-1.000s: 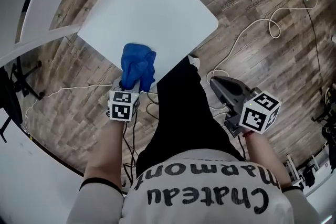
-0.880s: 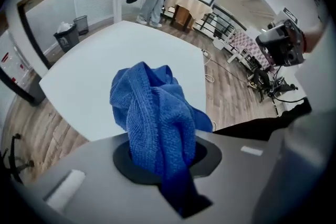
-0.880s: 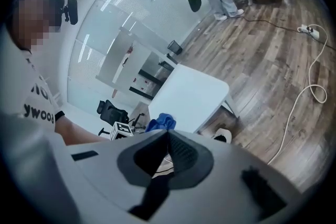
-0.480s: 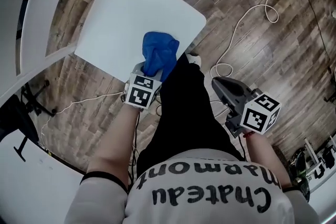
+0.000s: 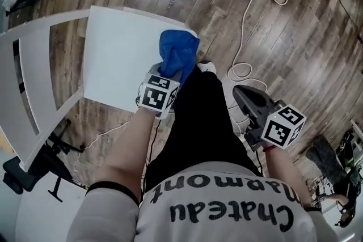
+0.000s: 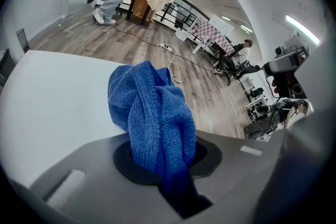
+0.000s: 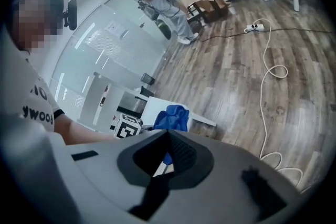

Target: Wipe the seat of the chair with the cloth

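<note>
While in left tool (image 6: 167, 165) — cloth (image 6: 152, 113) part-hidden

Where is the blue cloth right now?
In the head view, the blue cloth is clamped in the left gripper, lying at the right edge of the chair seat, beside the person's black trouser leg.

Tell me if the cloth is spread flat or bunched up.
Bunched up: the blue cloth is a twisted wad clamped in the left tool, at a corner of the chair seat.
</note>
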Demonstrator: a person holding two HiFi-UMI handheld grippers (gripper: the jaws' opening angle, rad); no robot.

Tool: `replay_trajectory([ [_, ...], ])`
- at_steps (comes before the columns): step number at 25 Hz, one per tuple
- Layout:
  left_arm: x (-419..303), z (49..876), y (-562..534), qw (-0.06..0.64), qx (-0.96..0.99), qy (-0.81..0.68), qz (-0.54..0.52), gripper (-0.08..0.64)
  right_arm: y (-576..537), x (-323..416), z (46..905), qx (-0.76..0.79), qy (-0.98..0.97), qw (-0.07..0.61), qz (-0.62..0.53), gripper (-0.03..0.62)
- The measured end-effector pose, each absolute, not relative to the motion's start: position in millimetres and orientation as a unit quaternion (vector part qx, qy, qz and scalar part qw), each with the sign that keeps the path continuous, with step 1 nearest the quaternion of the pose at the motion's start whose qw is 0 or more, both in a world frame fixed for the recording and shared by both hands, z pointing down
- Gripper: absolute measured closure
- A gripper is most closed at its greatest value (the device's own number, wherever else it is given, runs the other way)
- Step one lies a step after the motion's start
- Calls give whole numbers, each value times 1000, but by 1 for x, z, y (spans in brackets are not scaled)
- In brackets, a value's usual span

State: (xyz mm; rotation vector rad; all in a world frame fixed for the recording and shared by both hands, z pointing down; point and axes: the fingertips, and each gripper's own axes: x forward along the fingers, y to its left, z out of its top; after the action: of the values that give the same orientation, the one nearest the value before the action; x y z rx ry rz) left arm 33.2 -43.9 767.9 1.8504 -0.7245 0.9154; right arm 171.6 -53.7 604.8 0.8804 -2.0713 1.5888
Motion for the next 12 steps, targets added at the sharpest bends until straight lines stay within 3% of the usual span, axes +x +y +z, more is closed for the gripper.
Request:
replay_trajectory([
  [7,53,768,-91,447,764,-235,401,472,-79,178,583,373,-718,160,566,577],
  [12,35,762,-134,450,742,-277,412,471,-95,162,560,376,-725,153,556,577],
])
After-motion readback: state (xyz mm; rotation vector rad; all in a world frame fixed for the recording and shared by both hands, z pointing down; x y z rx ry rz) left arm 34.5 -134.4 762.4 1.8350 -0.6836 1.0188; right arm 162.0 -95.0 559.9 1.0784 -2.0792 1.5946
